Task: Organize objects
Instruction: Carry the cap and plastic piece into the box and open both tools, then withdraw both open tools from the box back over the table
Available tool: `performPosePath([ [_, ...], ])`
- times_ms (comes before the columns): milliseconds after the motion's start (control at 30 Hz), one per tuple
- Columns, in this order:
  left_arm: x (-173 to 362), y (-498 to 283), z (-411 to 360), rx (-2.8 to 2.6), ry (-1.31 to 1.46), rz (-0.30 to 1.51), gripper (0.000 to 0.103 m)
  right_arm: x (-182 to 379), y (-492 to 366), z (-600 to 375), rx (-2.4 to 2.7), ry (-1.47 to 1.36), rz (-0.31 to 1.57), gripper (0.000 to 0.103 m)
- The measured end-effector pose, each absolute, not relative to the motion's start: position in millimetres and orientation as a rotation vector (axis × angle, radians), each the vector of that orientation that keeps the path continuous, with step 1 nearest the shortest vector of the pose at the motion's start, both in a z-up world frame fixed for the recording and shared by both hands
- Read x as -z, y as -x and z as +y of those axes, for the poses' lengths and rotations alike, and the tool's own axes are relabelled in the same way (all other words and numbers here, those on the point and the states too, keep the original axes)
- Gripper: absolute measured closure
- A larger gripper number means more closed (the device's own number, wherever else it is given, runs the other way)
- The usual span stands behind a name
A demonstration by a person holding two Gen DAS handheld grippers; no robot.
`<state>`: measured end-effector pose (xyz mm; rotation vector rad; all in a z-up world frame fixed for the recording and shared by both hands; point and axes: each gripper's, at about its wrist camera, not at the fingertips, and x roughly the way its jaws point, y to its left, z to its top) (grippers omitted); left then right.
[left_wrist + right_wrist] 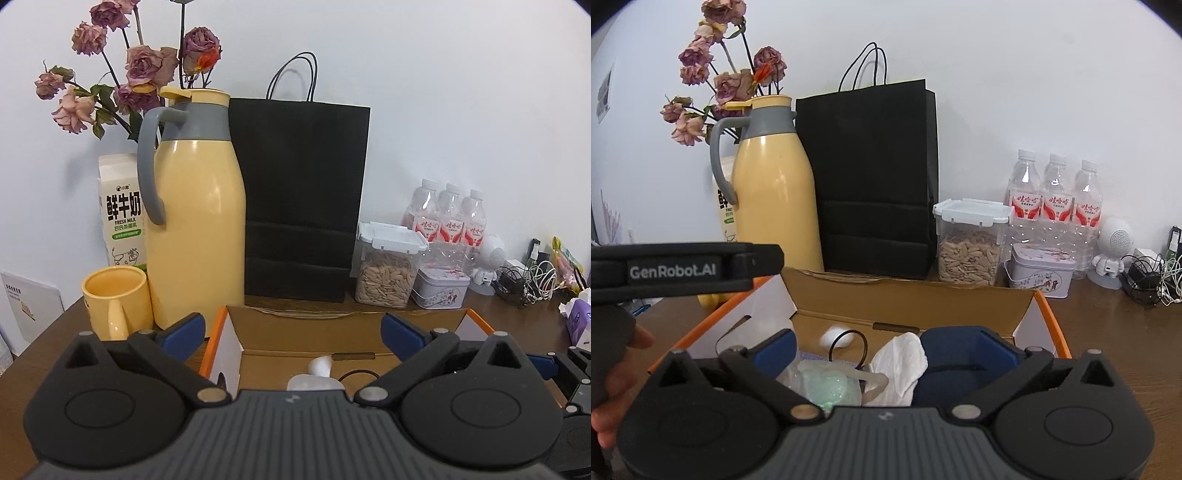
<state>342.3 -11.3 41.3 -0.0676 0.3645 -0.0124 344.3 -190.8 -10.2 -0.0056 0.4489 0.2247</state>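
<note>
An open cardboard box [314, 325] with orange edges sits on the dark wooden desk; it also shows in the right wrist view [908, 299]. Inside lie a white tissue [901, 365], a clear plastic bag [827, 384], a white cotton ball [836, 336] and a thin black cord [849, 343]. My left gripper [293, 330] is open and empty, hovering above the box's near side. My right gripper [857, 352] is open and empty, low over the bag and tissue. The left gripper's body [687, 269] crosses the right wrist view at the left.
Behind the box stand a yellow thermos jug [195, 221], yellow mug [114, 299], milk carton [122, 210], dried roses [140, 70], black paper bag [303, 199], seed container [388, 266], tin [439, 288], three water bottles [447, 214], white robot figure [489, 262] and tangled cables [532, 280].
</note>
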Motion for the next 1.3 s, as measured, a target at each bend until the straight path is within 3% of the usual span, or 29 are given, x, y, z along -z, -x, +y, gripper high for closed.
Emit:
performPosePath([
  [533, -52.5, -321.0, -9.7, 0.05, 0.057, 0.308, 0.0, 3.4, -334.7, -190.7, -0.207, 0.038, 0.423, 0.0],
  [1300, -51.2, -229.8, 9.5, 0.058, 0.008, 0.275, 0.0, 2.9, -259.0, -177.7, -0.241, 0.115, 0.377, 0.0],
])
